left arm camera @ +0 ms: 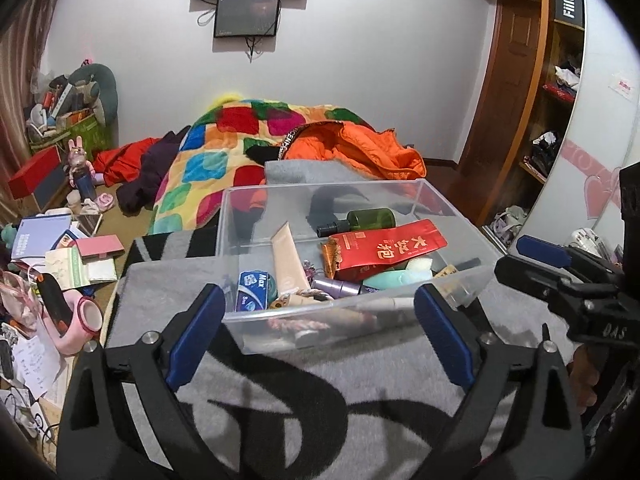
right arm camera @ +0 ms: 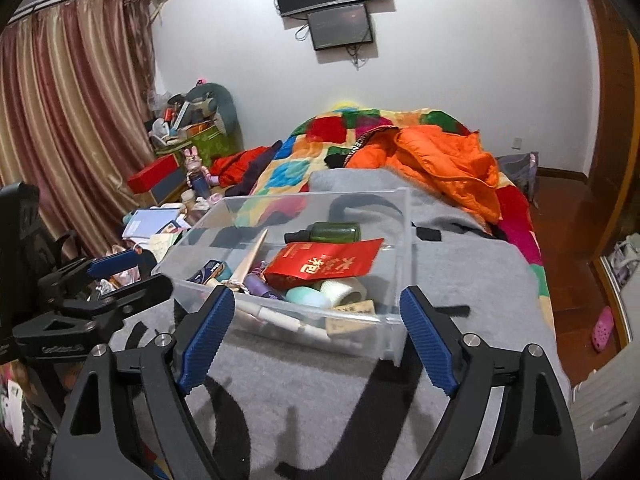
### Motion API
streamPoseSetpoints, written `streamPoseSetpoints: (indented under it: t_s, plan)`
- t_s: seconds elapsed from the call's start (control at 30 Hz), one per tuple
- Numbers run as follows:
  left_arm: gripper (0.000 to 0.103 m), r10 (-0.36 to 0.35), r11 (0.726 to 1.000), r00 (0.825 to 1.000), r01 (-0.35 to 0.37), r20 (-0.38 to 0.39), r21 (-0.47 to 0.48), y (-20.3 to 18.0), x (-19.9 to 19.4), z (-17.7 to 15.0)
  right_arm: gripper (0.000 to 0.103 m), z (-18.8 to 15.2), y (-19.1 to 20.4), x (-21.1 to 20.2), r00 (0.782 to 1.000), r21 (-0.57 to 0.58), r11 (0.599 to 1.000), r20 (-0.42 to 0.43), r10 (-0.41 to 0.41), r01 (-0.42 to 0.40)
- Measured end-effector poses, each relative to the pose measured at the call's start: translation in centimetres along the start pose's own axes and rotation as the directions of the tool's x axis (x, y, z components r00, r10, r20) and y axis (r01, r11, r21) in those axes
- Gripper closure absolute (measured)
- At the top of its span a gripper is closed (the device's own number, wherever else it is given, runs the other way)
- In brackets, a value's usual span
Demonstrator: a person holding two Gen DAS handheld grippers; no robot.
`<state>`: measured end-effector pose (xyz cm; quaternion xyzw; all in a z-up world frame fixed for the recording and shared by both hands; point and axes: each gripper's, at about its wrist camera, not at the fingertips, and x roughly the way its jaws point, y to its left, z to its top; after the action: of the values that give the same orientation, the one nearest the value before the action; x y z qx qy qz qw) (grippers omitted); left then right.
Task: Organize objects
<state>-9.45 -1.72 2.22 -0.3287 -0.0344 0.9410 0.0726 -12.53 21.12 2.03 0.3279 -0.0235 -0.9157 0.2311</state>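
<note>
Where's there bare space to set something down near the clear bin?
Free: the grey blanket right of the clear bin, and the strip in front of it. Inside, only the far end behind the green bottle is bare. The near end is crowded.

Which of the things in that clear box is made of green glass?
The dark green bottle lying on its side at the far end of the clear box, behind the red packet. The mint-green item nearer the front looks opaque, not glassy.

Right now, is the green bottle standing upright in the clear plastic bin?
No, the green bottle lies on its side at the far end of the clear plastic bin, behind the red packet.
</note>
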Motion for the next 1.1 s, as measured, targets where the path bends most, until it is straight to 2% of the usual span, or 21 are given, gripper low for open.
streamPoseSetpoints:
  t_s: [0.5, 1.1]
  plan:
    - [0.005, -0.025, 1.0, 1.0, 0.025, -0.008, -0.001, -0.2, -2.6, -2.9, 0.019, -2.2, 1.6, -2.9, 1.0, -0.031, 0.999, 0.005, -0.012, 0.012]
    - [0.005, -0.02, 1.0, 1.0, 0.02, -0.011, -0.005, -0.4, -3.2, -3.2, 0.019, -2.9, 1.8, -3.6, 1.0, -0.028, 0.999, 0.001, 0.02, -0.02]
